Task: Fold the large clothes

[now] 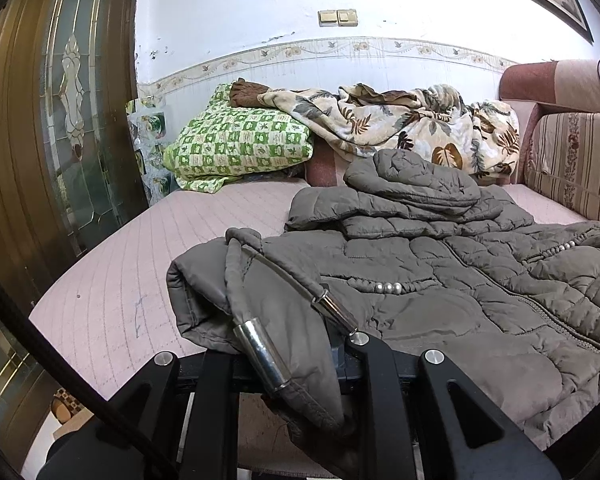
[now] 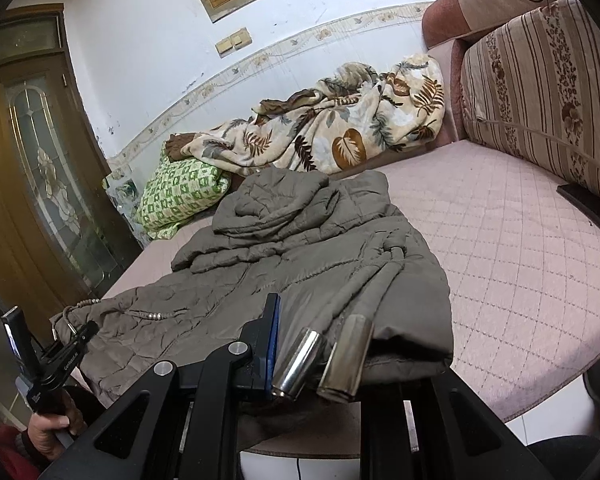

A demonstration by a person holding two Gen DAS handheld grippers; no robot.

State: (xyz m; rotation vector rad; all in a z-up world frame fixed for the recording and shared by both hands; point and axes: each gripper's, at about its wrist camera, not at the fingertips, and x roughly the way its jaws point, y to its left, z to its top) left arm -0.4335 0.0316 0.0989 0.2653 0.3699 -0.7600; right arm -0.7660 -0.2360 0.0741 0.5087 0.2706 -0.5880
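Grey quilted jacket (image 2: 300, 256) lies spread on the pink sofa seat (image 2: 500, 240); I have my left gripper (image 1: 300, 364) and right gripper (image 2: 320, 360) each pinching its near hem. Leaf-print blanket (image 2: 340, 128) heaped at twelve o'clock.

We see a grey-brown quilted jacket (image 2: 300, 248) spread on the pink bed, hood bunched toward the far edge, bottom hem lifted off the near edge, drawstring cords with silver metal tips (image 2: 298, 362) draped over the hem, beaded trim across its front
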